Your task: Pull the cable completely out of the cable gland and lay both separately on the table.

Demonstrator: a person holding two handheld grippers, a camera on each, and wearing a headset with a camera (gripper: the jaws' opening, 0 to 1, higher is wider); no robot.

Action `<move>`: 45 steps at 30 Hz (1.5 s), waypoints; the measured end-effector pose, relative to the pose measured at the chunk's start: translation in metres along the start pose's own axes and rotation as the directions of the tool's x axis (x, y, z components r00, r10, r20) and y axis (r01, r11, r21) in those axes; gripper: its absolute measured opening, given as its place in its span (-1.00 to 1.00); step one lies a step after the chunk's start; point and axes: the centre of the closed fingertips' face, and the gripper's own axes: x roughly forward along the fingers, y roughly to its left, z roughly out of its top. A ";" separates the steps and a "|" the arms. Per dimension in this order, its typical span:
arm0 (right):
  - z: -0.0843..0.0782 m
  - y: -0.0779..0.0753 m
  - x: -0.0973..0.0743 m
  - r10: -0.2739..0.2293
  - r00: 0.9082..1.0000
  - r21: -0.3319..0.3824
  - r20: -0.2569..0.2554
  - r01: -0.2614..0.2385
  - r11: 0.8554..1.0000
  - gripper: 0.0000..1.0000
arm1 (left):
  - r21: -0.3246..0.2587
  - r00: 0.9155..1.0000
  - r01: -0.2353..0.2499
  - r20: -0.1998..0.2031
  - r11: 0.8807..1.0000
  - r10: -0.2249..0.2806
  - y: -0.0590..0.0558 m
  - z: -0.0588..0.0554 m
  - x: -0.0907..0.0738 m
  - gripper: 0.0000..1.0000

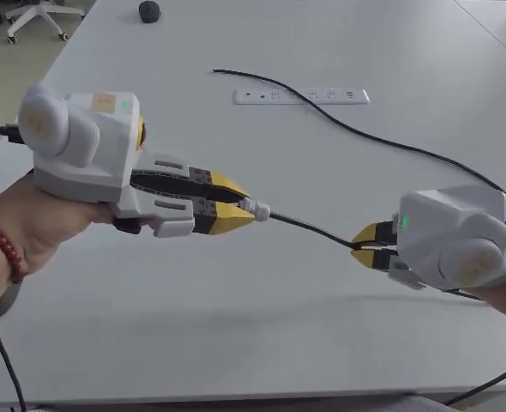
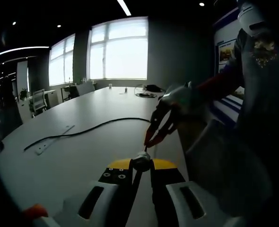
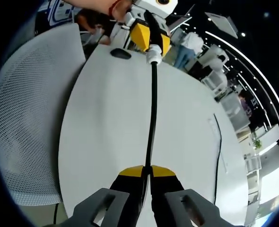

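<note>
A white cable gland point(image 1: 255, 209) is clamped in my left gripper point(image 1: 236, 206), whose yellow-tipped jaws are shut on it above the table. A black cable point(image 1: 309, 227) runs out of the gland to my right gripper point(image 1: 364, 245), which is shut on it a short way along. In the left gripper view the gland point(image 2: 141, 161) sits between the jaws, with the right gripper point(image 2: 153, 138) beyond. Seen from the right gripper view, the cable point(image 3: 152, 118) stretches straight from my jaws up to the gland point(image 3: 153, 56). Both grippers are held above the white table point(image 1: 236, 292).
A white power strip point(image 1: 301, 96) lies flat at the far middle of the table, and a second black cable point(image 1: 382, 140) curves over it toward the right edge. A dark round object point(image 1: 149, 10) sits at the far end. An office chair point(image 1: 34, 17) stands beyond the table's left.
</note>
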 end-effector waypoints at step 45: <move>0.085 -0.009 -0.031 -0.043 0.971 0.099 0.235 0.020 0.995 -0.43 | -0.005 1.000 -0.003 0.006 1.000 0.004 0.000 0.004 0.006 -0.70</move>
